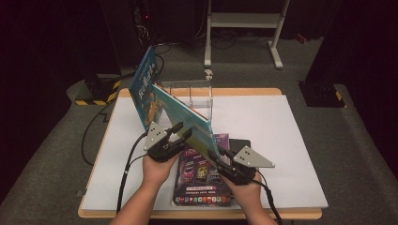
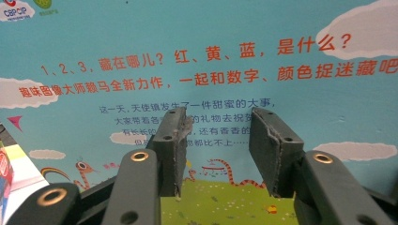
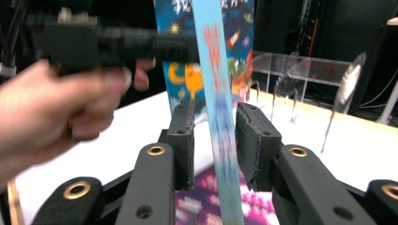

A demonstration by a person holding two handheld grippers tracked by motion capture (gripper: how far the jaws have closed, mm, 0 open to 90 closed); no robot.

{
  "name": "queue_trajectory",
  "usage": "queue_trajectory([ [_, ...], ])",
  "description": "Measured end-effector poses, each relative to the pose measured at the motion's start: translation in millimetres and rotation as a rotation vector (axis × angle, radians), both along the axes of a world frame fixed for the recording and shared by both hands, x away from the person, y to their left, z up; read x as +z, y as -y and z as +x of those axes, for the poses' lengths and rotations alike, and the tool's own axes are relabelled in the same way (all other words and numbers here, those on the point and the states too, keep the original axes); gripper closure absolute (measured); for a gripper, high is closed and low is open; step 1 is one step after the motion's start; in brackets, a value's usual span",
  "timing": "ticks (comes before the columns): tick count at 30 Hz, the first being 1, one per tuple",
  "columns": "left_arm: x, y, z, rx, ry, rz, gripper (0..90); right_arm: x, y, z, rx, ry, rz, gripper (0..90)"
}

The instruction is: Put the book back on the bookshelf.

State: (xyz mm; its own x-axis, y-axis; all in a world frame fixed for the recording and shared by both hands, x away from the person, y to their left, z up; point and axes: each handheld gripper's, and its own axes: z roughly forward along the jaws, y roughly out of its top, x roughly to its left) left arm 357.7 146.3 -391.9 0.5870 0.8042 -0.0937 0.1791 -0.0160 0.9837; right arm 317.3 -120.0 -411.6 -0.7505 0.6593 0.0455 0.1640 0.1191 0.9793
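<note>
On a white table (image 1: pixel 291 154), a purple-covered magazine (image 1: pixel 202 180) lies nearest the person. Above it, the right gripper (image 1: pixel 224 157) has the edge of a tilted light-blue picture book (image 1: pixel 180 119) between slightly parted jaws, pads not pressing. The left gripper (image 1: pixel 180 133), jaws apart, faces its cover. Behind stands a clear acrylic rack (image 1: pixel 197 96).

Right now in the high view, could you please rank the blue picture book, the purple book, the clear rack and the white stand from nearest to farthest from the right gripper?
From the right gripper:
1. Blue picture book, its edge between the jaws, tilted up to the left.
2. Purple book, flat on the table just below.
3. Clear rack, at the table's far edge.
4. White stand, on the floor beyond.
</note>
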Motion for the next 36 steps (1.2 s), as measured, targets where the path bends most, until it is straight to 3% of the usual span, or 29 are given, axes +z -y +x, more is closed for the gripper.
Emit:
queue_trajectory([
  [2,-0.4,0.0,0.0,0.004,0.001,-0.003,56.3,-2.5,3.9,-1.7,0.014,0.014,-0.023,76.0],
  [4,-0.7,0.2,0.7,0.005,-0.006,-0.006,56.4,-2.5,5.2,-1.2,0.036,0.016,-0.038,77.2],
  [7,1.1,-1.4,0.0,-0.009,-0.024,-0.016,53.7,-1.2,-0.5,-7.7,0.021,0.040,-0.085,78.6],
  [9,4.7,-4.3,-5.0,-0.058,-0.042,-0.045,45.4,-1.2,-2.5,-10.7,0.004,0.046,-0.092,79.2],
  [10,6.9,-5.4,-10.2,-0.089,-0.039,-0.060,37.3,-0.6,-5.8,-14.0,-0.010,0.057,-0.113,79.4],
  [11,9.5,-6.2,-16.6,-0.127,-0.034,-0.074,37.3,-0.6,-5.8,-14.0,-0.010,0.057,-0.113,79.4],
  [13,14.4,-5.4,-31.2,-0.201,-0.016,-0.099,28.4,-1.0,-9.5,-17.4,-0.014,0.060,-0.118,79.1],
  [15,17.8,-1.9,-43.4,-0.236,-0.003,-0.114,25.7,-1.4,-10.4,-18.5,-0.013,0.061,-0.120,79.0],
  [17,20.2,3.8,-49.2,-0.252,-0.018,-0.142,21.2,-2.5,-12.6,-20.9,-0.015,0.074,-0.124,78.6],
  [19,21.0,10.4,-52.1,-0.233,-0.026,-0.150,12.6,-4.3,-16.7,-25.4,-0.009,0.075,-0.125,77.1],
  [24,20.4,13.8,-60.9,-0.133,-0.038,-0.157,8.1,-6.4,-21.6,-28.6,0.045,0.040,-0.099,74.3],
  [26,19.3,12.4,-64.3,-0.082,-0.032,-0.139,5.9,-8.8,-34.2,-35.4,0.103,0.055,-0.134,73.3],
  [29,17.0,8.8,-65.5,-0.023,-0.042,-0.110,5.9,-11.0,-42.8,-38.8,0.138,0.048,-0.139,71.6],
  [33,15.3,0.7,-68.7,-0.029,-0.044,-0.082,9.9,-16.1,-49.7,-40.2,0.180,0.025,-0.114,66.8],
  [36,15.9,-4.9,-76.1,-0.024,-0.025,-0.047,16.8,-15.8,-42.4,-42.9,0.245,0.003,-0.038,57.4],
])
